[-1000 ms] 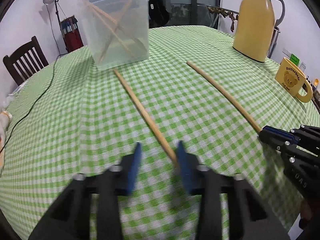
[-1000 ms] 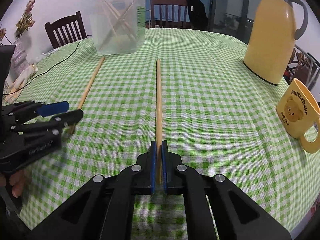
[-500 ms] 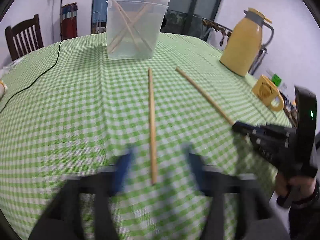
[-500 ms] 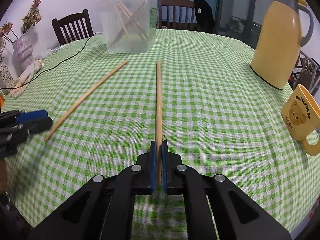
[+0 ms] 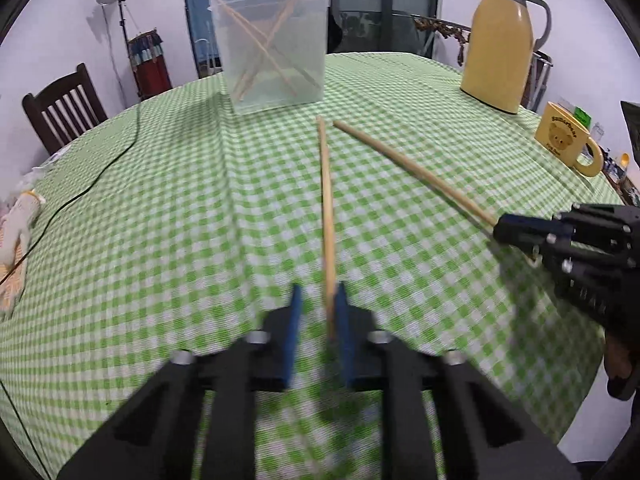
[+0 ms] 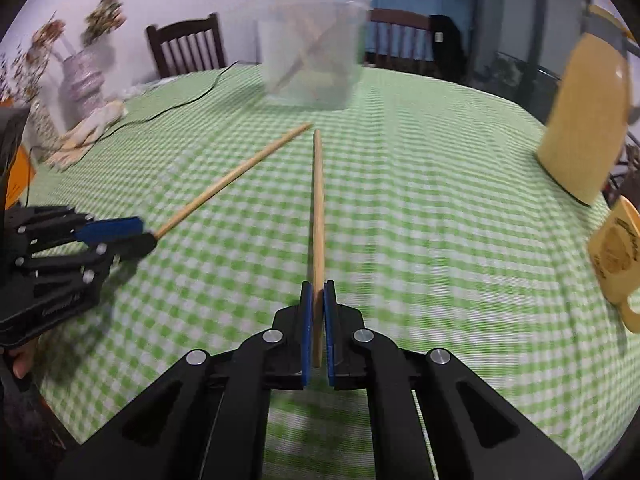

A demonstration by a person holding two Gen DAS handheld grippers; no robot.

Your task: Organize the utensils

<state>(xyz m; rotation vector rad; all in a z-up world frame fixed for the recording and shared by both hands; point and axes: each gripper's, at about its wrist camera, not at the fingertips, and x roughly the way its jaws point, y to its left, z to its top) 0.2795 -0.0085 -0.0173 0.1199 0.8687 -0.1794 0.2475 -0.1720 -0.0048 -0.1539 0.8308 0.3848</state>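
Table (image 5: 160, 208), left chopstick (image 5: 326, 216) now between fingers (image 5: 294, 320)

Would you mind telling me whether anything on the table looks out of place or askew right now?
Nothing is spilled or damaged. The chopsticks in the clear container lean crossed at different angles rather than standing together. The right hand-held gripper grips one chopstick; another chopstick sits between the left hand-held gripper's parted fingers.

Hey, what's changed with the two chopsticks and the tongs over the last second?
The left tongs moved in around the near end of the left chopstick, jaws narrower but not yet clamped. That chopstick swung so its far tip now nearly meets the right chopstick. The right tongs stayed shut on theirs; the clear container stayed put.
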